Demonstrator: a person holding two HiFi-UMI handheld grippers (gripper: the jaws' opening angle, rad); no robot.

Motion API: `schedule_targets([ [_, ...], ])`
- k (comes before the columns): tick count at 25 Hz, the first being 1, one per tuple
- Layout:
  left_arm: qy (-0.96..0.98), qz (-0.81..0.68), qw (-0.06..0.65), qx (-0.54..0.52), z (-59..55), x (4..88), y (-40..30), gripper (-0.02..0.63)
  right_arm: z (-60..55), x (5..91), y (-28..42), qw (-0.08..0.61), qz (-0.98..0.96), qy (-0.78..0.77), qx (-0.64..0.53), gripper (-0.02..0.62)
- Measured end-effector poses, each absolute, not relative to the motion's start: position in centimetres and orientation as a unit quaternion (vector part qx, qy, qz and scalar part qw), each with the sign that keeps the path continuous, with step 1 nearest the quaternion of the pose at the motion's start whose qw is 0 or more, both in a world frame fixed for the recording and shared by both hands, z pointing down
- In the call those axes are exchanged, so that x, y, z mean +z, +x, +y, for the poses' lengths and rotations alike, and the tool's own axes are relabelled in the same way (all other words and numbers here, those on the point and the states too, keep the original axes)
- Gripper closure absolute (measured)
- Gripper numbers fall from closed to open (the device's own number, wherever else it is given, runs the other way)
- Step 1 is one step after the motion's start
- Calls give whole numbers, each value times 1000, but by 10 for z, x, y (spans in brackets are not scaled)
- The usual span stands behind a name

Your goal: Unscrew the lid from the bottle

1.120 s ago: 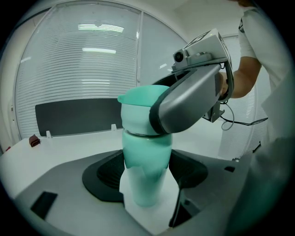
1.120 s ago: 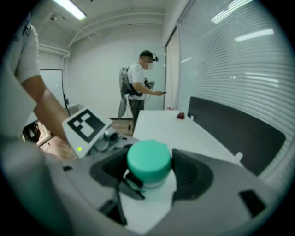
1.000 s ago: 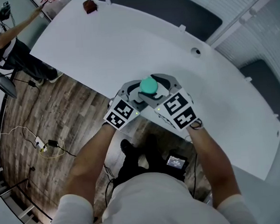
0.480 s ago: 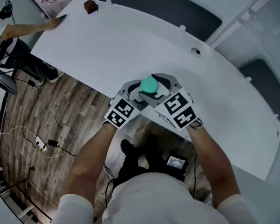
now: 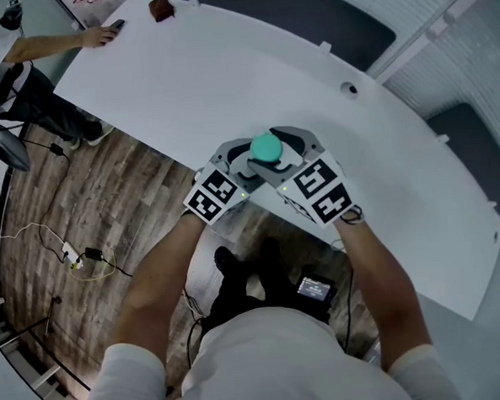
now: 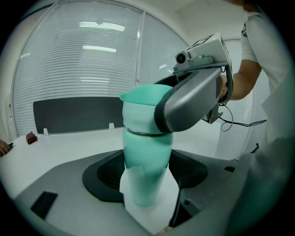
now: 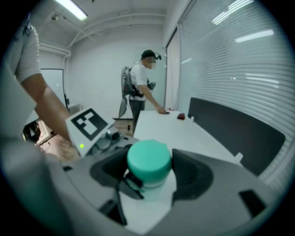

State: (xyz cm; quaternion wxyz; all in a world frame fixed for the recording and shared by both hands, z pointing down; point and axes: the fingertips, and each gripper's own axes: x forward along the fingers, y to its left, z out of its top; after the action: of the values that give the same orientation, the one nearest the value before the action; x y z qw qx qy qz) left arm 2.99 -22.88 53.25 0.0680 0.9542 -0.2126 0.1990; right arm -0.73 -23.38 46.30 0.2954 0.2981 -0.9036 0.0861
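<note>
Bottle (image 6: 145,177) sat pinched btwn 2 jaws of left gripper (image 5: 236,164); right gripper (image 5: 289,153) clamped teal lid (image 7: 148,160) just above.

Long white curved tabletop (image 5: 226,78), stretching from far left to near right above a wood-plank floor (image 5: 81,205). Bears a small reddish-brown block (image 5: 161,10) at the far left end, near a person's hand (image 5: 100,35) resting on the surface. Shows a small round dark hole (image 5: 348,88) toward the far edge, right of the middle.

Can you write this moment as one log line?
left hand-held gripper: shut on bottle | right hand-held gripper: shut on lid | lid: on bottle
</note>
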Motion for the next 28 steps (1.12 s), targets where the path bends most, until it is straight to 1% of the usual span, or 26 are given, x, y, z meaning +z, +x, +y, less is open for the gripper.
schedule_targets([
  [10, 962, -159, 60, 215, -227, 533, 31, 295, -232, 463, -9, 302, -917, 251, 70, 285],
  [12, 958, -180, 58, 215, -228, 532, 30, 293, -233, 463, -9, 300, -913, 264, 77, 285],
  [15, 942, -262, 50, 205, -231, 532, 24, 293, -237, 463, -6, 295, -902, 301, 91, 285],
  [20, 912, -355, 62, 198, -234, 548, 25, 293, -239, 462, -5, 284, -885, 354, 106, 285],
  [24, 909, -363, 76, 192, -238, 547, 26, 293, -241, 463, -6, 279, -877, 376, 109, 285],
  [28, 919, -333, 79, 198, -236, 545, 27, 293, -239, 463, -6, 280, -887, 353, 100, 285],
])
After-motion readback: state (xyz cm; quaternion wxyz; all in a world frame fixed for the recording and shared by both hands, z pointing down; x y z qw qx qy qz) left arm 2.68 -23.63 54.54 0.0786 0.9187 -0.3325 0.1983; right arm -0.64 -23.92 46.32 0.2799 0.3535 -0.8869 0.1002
